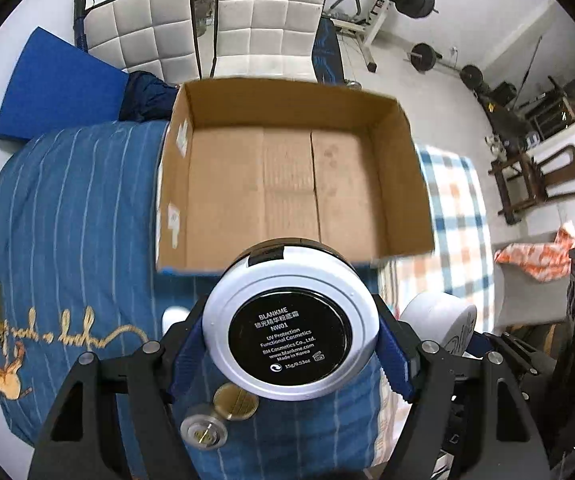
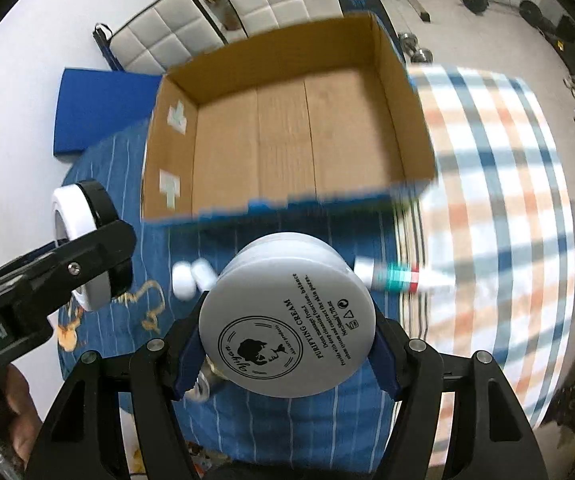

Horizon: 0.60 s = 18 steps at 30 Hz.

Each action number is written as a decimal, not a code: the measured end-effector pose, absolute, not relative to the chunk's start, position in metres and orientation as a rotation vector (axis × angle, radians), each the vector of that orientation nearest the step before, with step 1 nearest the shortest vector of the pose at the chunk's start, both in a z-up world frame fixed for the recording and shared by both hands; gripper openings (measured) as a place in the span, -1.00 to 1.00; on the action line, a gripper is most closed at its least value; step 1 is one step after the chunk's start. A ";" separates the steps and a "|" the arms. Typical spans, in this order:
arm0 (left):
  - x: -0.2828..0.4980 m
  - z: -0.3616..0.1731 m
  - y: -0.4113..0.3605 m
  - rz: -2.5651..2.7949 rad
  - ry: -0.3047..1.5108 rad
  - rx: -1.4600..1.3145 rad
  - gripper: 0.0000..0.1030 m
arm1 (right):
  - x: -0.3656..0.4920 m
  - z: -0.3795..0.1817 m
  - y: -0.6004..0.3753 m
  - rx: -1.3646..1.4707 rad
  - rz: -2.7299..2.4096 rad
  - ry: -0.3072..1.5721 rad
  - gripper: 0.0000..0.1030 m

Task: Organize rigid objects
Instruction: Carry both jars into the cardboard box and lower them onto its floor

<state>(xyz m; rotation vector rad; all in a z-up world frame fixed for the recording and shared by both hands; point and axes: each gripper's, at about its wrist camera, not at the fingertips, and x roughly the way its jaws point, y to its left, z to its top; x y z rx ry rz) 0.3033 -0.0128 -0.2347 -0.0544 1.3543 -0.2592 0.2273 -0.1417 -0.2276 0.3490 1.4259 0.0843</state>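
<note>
Fingers of the right gripper are clenched on the rim of a white cream jar, and those of the left gripper on the rim of a smaller compact; both are held in the air just short of the box, which lies open and bare inside. Each is judged rigid, light and smooth-sided, so a slip is possible unless the sides are squeezed across the widest part. A tube and two coins are left on the cloth
</note>
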 end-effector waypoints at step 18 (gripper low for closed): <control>0.512 -0.365 -0.063 -0.236 1.613 -0.134 0.42 | 0.450 -0.335 -0.166 0.198 0.084 1.494 0.38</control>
